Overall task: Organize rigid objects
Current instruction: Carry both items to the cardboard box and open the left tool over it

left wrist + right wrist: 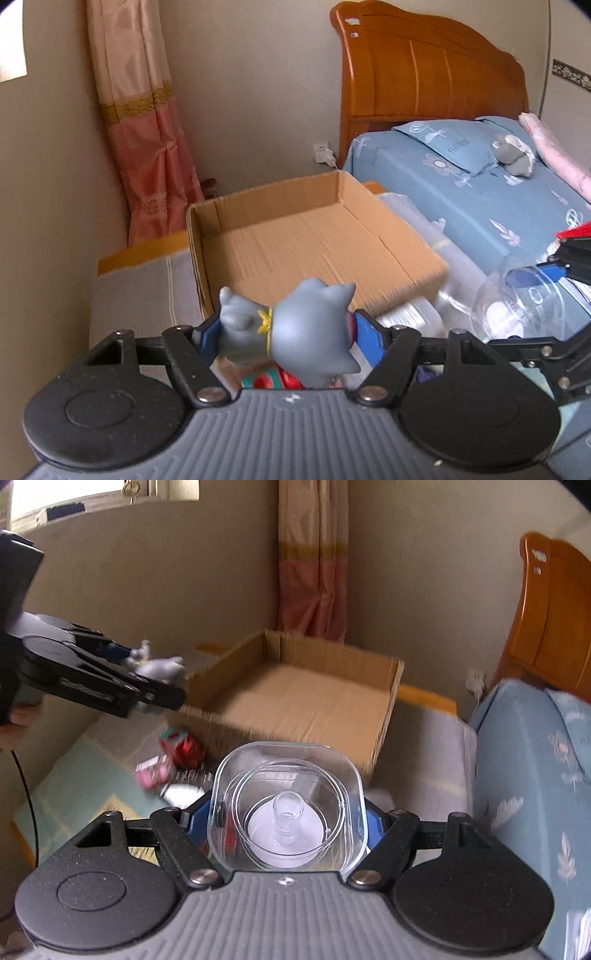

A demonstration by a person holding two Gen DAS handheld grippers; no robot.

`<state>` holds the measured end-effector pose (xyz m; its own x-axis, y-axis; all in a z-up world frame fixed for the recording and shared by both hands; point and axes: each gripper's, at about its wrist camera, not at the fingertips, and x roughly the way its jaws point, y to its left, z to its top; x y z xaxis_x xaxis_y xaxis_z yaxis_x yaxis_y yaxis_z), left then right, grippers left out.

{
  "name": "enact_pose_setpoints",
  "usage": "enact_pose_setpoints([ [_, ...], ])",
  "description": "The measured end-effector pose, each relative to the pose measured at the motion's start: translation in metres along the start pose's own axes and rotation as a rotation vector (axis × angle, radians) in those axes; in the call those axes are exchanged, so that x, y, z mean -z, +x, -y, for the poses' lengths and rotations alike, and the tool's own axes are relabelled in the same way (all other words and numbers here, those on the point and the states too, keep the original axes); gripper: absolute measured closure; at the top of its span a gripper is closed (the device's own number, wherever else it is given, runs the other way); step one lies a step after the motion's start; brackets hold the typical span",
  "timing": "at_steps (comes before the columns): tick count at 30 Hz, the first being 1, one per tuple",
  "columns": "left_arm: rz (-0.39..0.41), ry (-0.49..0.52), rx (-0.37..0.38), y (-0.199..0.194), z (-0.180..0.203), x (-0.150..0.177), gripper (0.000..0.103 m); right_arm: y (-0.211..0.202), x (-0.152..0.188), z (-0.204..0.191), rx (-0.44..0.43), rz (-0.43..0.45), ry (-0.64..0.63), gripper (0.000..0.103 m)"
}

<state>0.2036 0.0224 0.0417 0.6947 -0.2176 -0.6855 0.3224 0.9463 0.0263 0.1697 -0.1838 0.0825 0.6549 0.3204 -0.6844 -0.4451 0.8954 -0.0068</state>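
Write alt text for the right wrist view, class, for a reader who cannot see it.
The right gripper clamps a clear plastic container in front of an open, empty cardboard box. At left, the left gripper holds a grey toy figure near the box's corner, above small red and pink toys. A blue-sheeted bed lies to the right.

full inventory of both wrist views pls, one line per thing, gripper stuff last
cardboard box: 1, brown, open and empty, ahead of both grippers
cat figurine: 1, grey with yellow collar, between the left gripper's pads
clear container: 1, transparent, between the right gripper's pads
small toys: a few, red and pink, blurred, on the surface before the box
bed: 1, blue floral cover, wooden headboard, right of the box
plush: 1, grey, on the bed
curtain: 1, pink, in the corner
left gripper: 1, black, blue pads, shut on the figurine
right gripper: 1, black, blue pads, shut on the container
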Motion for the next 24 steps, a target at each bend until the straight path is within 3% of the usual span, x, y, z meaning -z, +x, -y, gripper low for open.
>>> enact_pose_setpoints([
  [18, -0.078, -0.094, -0.074, 0.103, -0.037, -0.065, 0.031, 0.069, -0.084, 0.041, 0.004, 0.017, 0.051, 0.023],
  [19, -0.078, -0.098, -0.088, 0.108, -0.038, -0.066, 0.029, 0.072, -0.086, 0.042, 0.002, 0.015, 0.056, 0.023],
  [22, -0.08, -0.083, -0.158, 0.117, -0.039, -0.069, 0.008, 0.083, -0.09, 0.043, 0.0, 0.004, 0.065, 0.023],
  [24, -0.062, -0.074, -0.176, 0.113, -0.039, -0.067, 0.008, 0.089, -0.092, 0.043, 0.002, -0.003, 0.066, 0.023],
])
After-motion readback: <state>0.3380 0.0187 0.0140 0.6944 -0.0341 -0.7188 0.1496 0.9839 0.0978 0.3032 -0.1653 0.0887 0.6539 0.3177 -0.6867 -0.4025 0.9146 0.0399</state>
